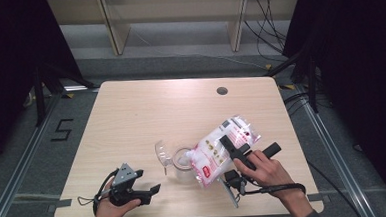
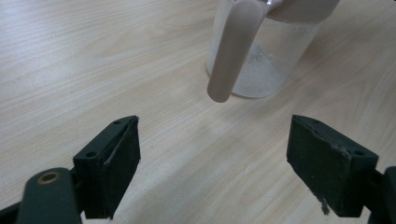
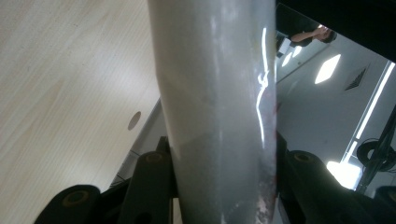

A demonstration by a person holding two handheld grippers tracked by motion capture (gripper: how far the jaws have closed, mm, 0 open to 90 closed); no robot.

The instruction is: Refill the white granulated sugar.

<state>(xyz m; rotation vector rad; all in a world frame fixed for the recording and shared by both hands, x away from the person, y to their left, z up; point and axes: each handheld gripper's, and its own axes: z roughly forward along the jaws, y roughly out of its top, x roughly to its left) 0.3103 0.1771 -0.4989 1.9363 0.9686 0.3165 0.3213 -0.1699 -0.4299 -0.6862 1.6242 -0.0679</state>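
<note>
Item 1, near left: left tool (image 1: pixel 153 190), held in the person's left hand (image 1: pixel 111 208) low over the front edge of the counter (image 1: pixel 131 116). Jaws stand wide apart with nothing between them; in the left gripper view the left tool (image 2: pixel 212 163) shows bare wood grain between its two black pads (image 2: pixel 116 163). A grey three-cornered plate sits on top of it and a black cable loops beside the wrist.

Item 2, centre: clear plastic pitcher (image 1: pixel 181 161), upright on the counter, just right of the left tool and apart from it. Its transparent hinged lid (image 1: pixel 162 152) is flipped open to the left. From the left gripper view the pitcher (image 2: pixel 261 60) has a pale handle (image 2: pixel 233 51) hanging down its side and a thin layer of white granules on the bottom.

Item 3, centre right: plastic bag (image 1: pixel 220 149), white with red print and small product pictures, one end clear. It lies tilted, its lower end over the pitcher's mouth and its upper end raised toward the far right.

Item 4, right: right tool (image 1: pixel 238 148), in the person's right hand (image 1: pixel 262 172), jaws narrowed and pressed on the bag's middle. The right gripper view shows the bag (image 3: pixel 219 107) as a grey translucent fold pinched between both jaws.

Item 5, far side: round cable hole (image 1: pixel 222 91) in the counter.
</note>
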